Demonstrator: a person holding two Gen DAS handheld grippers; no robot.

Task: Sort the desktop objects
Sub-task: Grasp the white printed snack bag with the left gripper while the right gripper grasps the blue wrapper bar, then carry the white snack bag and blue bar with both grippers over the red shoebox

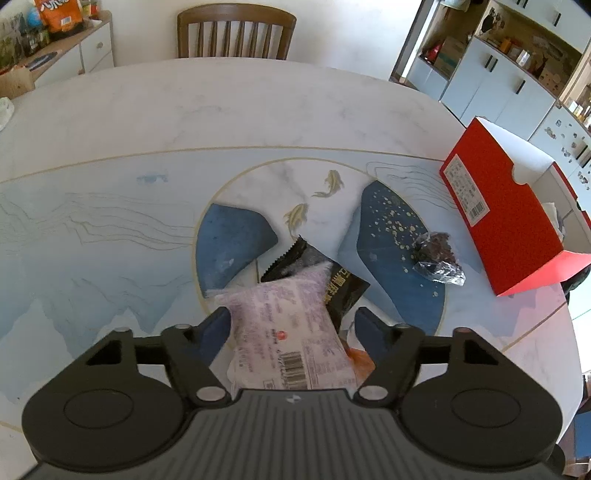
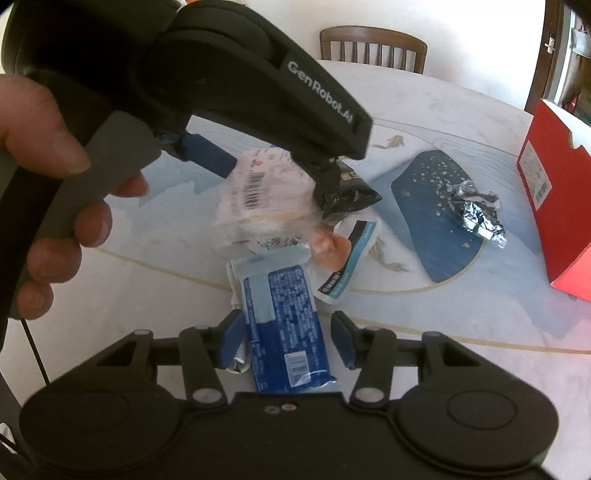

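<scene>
My left gripper (image 1: 291, 325) is wide open around a pale purple snack packet (image 1: 288, 325) with a barcode, which lies over a black packet (image 1: 332, 280). The same purple packet (image 2: 262, 192) and the left gripper's blue fingers (image 2: 207, 151) show in the right wrist view. My right gripper (image 2: 288, 332) is open around a blue packet (image 2: 284, 325) lying on the table. A white and blue pouch (image 2: 351, 258) with an orange picture lies beyond it. A crumpled foil wrapper (image 1: 439, 258) lies on the right, also seen in the right wrist view (image 2: 476, 214).
An open red box (image 1: 509, 218) stands at the table's right edge, also in the right wrist view (image 2: 554, 192). A wooden chair (image 1: 236, 33) stands behind the round marble table (image 1: 184, 110). Cabinets and shelves line the walls. A hand (image 2: 48, 184) holds the left gripper's handle.
</scene>
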